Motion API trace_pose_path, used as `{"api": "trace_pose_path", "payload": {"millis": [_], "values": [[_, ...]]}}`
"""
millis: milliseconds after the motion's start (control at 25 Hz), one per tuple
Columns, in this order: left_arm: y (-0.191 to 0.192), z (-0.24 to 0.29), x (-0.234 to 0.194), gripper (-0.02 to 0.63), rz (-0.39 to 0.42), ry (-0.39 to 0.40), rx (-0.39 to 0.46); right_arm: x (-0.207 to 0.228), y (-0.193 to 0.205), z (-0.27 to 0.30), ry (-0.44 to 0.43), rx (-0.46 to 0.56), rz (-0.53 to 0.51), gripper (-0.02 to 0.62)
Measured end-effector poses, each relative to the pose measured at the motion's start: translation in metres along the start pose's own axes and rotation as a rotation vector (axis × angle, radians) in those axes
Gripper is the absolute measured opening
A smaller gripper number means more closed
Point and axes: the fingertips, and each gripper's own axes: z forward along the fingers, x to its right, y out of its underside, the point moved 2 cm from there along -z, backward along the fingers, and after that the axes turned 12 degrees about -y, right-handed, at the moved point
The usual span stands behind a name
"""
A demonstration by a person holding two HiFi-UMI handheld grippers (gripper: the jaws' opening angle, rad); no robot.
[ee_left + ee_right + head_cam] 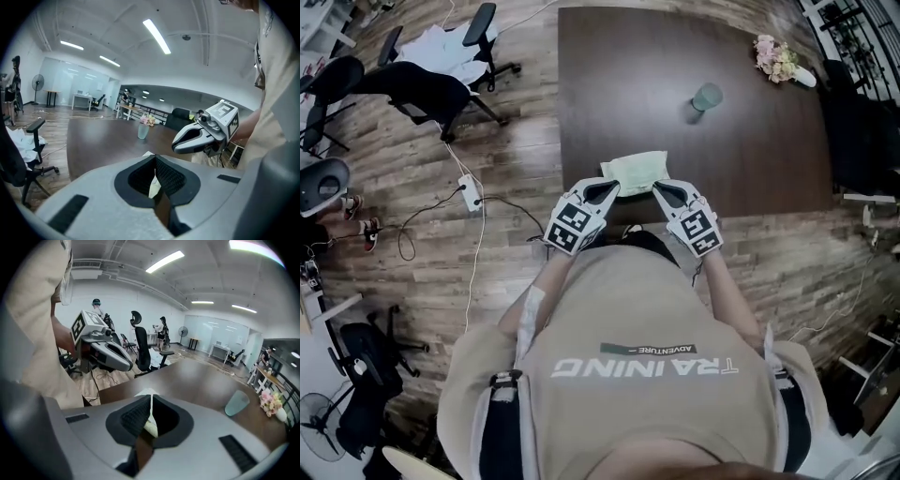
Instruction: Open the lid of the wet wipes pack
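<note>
The pale green wet wipes pack (pixel 634 170) lies flat at the near edge of the dark brown table (pixel 609 84). My left gripper (pixel 612 187) is at the pack's near left corner and my right gripper (pixel 657 188) at its near right corner, both angled inward. Each has its jaws together with nothing between them. In the left gripper view the shut left gripper (pixel 154 157) hides most of the pack (pixel 154 187), and the right gripper (pixel 178 140) hangs beyond it. In the right gripper view the shut right gripper (pixel 151 397) covers the pack (pixel 150 426), with the left gripper (pixel 127 365) opposite.
A teal cup (pixel 707 97) stands mid-table and a small flower bunch (pixel 777 57) sits at the far right corner. Office chairs (pixel 431 89) stand on the wooden floor to the left, and a power strip (pixel 471 191) with cables lies there too.
</note>
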Motion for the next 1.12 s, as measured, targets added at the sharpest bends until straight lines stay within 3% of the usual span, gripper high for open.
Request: {"api": "trace_pose_path", "payload": {"millis": [80,280,480,680,920,1040,1120], "values": [[0.007,0.013,-0.002,0.009,-0.001,0.026,-0.029,0.010,0.004,0.007,-0.013,-0.056,-0.046,0.017],[0.036,0.042,0.000,0.009,-0.103,0.056,-0.116,0.022,0.022,0.022,-0.090,-0.174,-0.139,0.017],[0.049,0.064,-0.007,0.009,-0.067,0.028,-0.161,0.028,0.030,0.038,-0.190,-0.260,-0.244,0.017],[0.069,0.078,-0.006,0.009,-0.047,0.027,-0.225,0.026,0.040,0.052,-0.283,-0.306,-0.279,0.017],[0.080,0.086,-0.007,0.009,-0.027,0.003,-0.274,0.021,0.046,0.062,-0.354,-0.347,-0.291,0.018],[0.079,0.088,-0.005,0.009,-0.019,0.004,-0.290,0.017,0.051,0.065,-0.376,-0.398,-0.369,0.022],[0.078,0.089,-0.006,0.009,-0.018,0.003,-0.291,0.014,0.053,0.071,-0.376,-0.439,-0.435,0.091]]}}
